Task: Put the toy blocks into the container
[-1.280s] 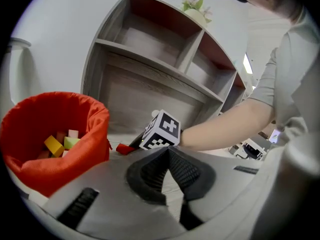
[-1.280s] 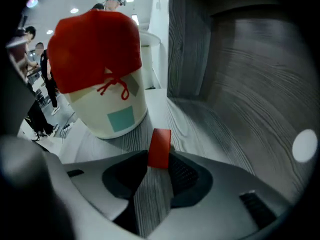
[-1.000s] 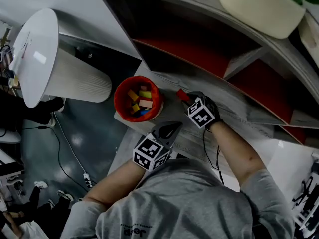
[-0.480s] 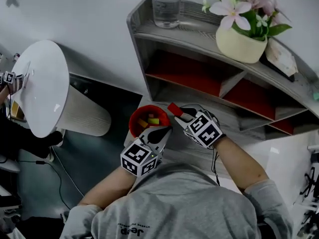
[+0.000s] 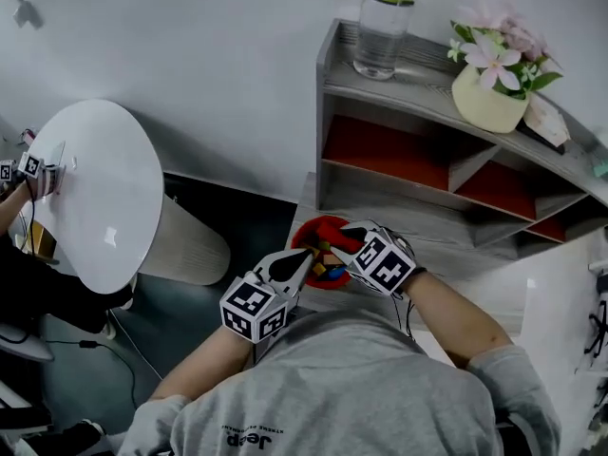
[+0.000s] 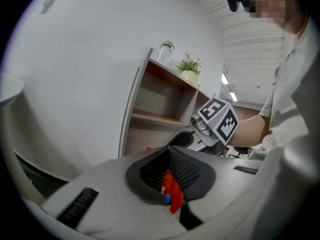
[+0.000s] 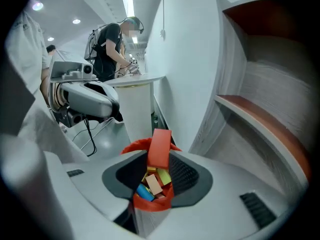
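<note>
Nearest, the left gripper (image 6: 170, 184) is held with its jaws a little apart. Nothing is pressed between them, and only red from the container is seen through the gap.

Just beside it, the right gripper (image 7: 159, 171) is closed about halfway on a red rectangular toy block (image 7: 160, 145). The block is clamped by its lower end across two flat faces, and most of it stands out beyond the jaws.

Directly below, the round orange-red container (image 7: 152, 205) is set at the left front corner of the lower ledge of the grey wooden shelf unit (image 5: 456, 245). Yellow, tan and blue toy blocks (image 7: 152, 184) are already piled inside it.

The held block is judged light, stiff, smooth-faced and not fragile. It is best taken across two parallel flat faces near the middle, since an end grip may let it pivot or slide.

Farthest back, a clear plastic bottle (image 5: 383, 22) and a cream pot of pink flowers (image 5: 489, 98) are seen on the top shelf.
</note>
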A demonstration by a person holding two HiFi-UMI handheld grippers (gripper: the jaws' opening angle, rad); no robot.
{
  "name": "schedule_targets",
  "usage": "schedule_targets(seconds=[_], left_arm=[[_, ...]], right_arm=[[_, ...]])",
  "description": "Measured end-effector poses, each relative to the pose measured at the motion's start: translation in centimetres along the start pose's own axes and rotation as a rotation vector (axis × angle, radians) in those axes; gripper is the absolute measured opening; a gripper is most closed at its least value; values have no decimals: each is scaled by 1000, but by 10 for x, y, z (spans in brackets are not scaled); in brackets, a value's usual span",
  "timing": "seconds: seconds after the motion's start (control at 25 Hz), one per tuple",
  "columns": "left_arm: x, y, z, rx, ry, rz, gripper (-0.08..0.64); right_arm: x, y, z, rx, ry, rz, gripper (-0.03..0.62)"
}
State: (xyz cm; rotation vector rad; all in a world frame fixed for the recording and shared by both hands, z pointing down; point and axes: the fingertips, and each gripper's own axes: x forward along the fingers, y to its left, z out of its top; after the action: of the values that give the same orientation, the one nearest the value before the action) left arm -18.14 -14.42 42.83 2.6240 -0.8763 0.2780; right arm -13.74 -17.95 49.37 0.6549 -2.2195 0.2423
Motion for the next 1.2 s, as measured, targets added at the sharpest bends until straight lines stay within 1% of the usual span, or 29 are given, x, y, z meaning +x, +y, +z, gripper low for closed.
schedule_targets(seconds=[0.08, 0.16, 0.2, 0.24, 0.28, 0.48, 0.84, 1.0, 1.2], left_arm=[[-4, 5, -2, -8, -6, -8, 12], [-8, 8, -3, -14, -9, -17, 12], [-9, 10, -3, -16, -10, -22, 12], [-10, 11, -4, -18, -10, -27, 12], [-10, 12, -4, -20, -11, -31, 12], [-11, 15, -2, -27, -24, -49, 12], [-1, 3, 5, -31, -47, -99, 12], [10, -11, 10, -24, -56, -128, 12], [28, -45, 19, 2, -58, -150, 12]], right_arm=[[8, 4, -1, 7, 19, 0, 160], [11, 6, 1, 34, 24, 0, 166], [12, 6, 2, 51, 23, 2, 219], [12, 5, 5, 65, 19, 1, 302], [10, 4, 7, 74, 14, -6, 316], [0, -2, 12, 84, 1, -35, 316], [-29, -7, 2, 128, -46, -72, 308], [-50, -13, -6, 138, -83, -106, 265], [-91, -27, -25, 170, -154, -157, 217]])
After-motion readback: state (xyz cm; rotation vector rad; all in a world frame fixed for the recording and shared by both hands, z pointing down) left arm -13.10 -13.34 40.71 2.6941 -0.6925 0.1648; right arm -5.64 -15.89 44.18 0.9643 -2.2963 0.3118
